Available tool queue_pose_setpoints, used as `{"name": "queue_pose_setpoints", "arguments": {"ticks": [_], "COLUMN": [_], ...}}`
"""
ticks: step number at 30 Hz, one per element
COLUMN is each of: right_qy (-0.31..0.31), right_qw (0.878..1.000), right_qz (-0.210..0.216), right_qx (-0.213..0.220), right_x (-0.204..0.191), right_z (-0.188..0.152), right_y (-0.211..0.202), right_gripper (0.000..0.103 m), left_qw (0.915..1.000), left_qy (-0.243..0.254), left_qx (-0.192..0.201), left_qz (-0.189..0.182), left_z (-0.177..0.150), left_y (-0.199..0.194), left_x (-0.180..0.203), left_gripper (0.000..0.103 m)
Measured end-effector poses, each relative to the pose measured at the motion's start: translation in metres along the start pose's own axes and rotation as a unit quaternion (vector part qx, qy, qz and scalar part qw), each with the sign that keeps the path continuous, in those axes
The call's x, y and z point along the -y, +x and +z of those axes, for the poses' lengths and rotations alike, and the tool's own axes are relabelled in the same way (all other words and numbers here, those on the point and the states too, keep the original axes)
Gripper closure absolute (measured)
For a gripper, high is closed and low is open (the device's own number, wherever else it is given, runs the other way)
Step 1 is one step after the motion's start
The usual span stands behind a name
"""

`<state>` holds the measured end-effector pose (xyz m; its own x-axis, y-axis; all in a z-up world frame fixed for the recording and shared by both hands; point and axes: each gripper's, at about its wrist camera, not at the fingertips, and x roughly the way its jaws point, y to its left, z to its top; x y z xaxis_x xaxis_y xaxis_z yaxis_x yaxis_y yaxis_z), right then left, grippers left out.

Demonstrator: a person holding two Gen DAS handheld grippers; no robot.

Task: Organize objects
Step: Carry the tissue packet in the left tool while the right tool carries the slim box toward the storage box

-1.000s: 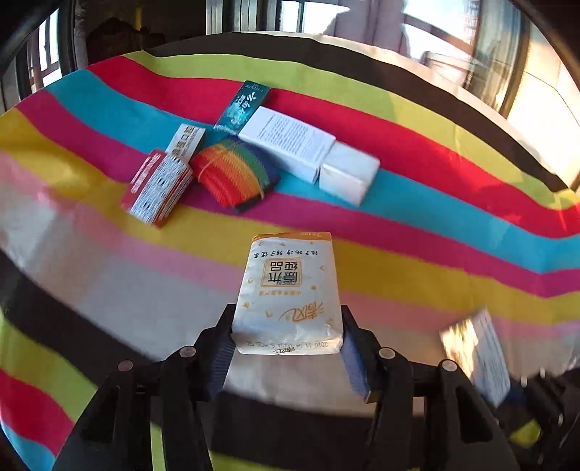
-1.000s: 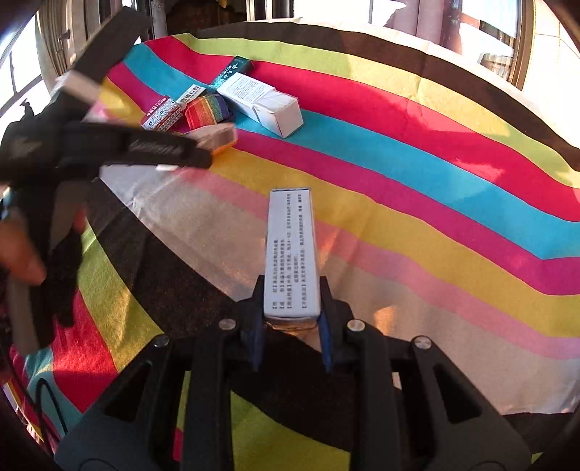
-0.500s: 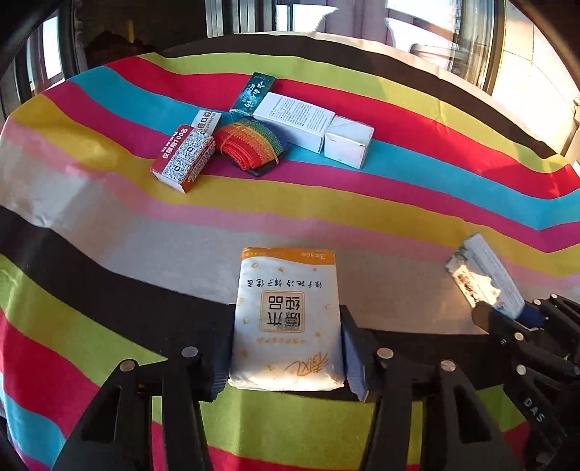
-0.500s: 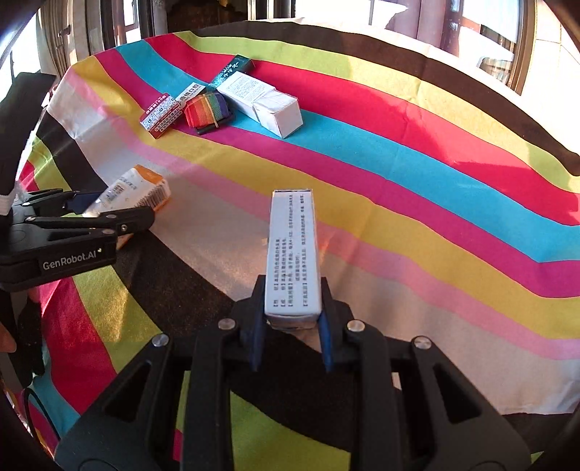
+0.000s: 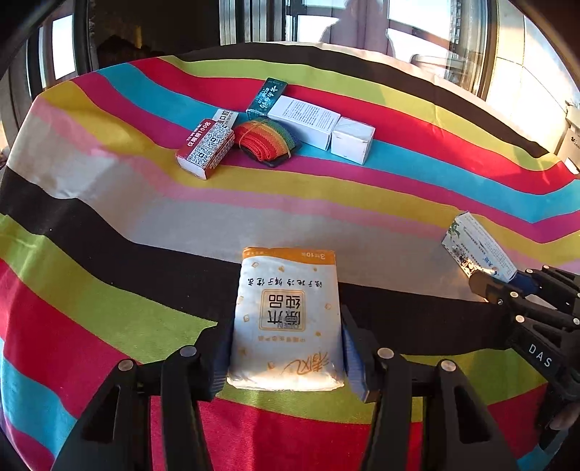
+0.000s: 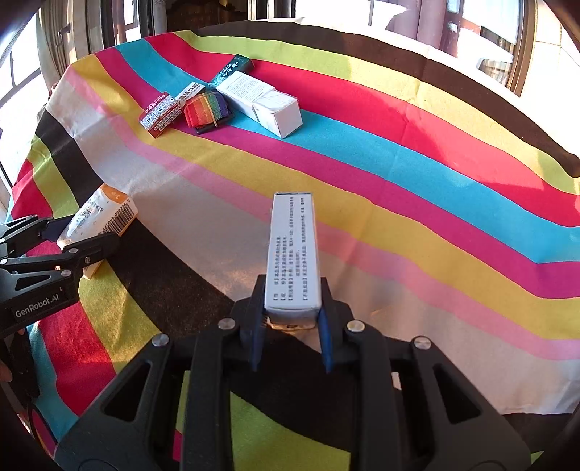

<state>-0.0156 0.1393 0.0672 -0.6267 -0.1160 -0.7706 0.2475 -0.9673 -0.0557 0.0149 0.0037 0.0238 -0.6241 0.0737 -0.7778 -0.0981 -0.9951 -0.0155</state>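
A striped cloth (image 5: pixel 108 232) covered the table in front of me, in bands of red, blue, yellow, pink, white, black and green. Beyond its far edge I saw windows (image 6: pixel 482 25) bright with daylight, dark frames between the panes, and a darker room corner at my far left.

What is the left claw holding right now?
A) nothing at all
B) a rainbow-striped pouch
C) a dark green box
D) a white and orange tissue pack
D: the left claw is shut on the tissue pack, white with an orange top edge, while the rainbow pouch and dark green box lie far off on the striped cloth.
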Motion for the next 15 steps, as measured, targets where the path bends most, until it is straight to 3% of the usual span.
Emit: {"name": "queue_pose_setpoints", "arguments": {"ticks": [6, 15], "right_qy": [0.008, 0.027], "right_qw": [1.0, 0.999], "right_qz": [-0.01, -0.002], "right_qx": [-0.004, 0.037], "right_x": [-0.003, -0.035], "right_z": [-0.005, -0.043], "right_y": [-0.006, -0.063], "right_gripper": [0.075, 0.075], "left_qw": [1.0, 1.0], "left_qy": [0.003, 0.005], "left_qx": [0.0, 0.0], "left_qz": [0.0, 0.002], "left_z": [0.001, 0.001], "left_y": [0.001, 0.001], "left_x": [0.0, -0.001], "left_gripper": [0.05, 0.05]}}
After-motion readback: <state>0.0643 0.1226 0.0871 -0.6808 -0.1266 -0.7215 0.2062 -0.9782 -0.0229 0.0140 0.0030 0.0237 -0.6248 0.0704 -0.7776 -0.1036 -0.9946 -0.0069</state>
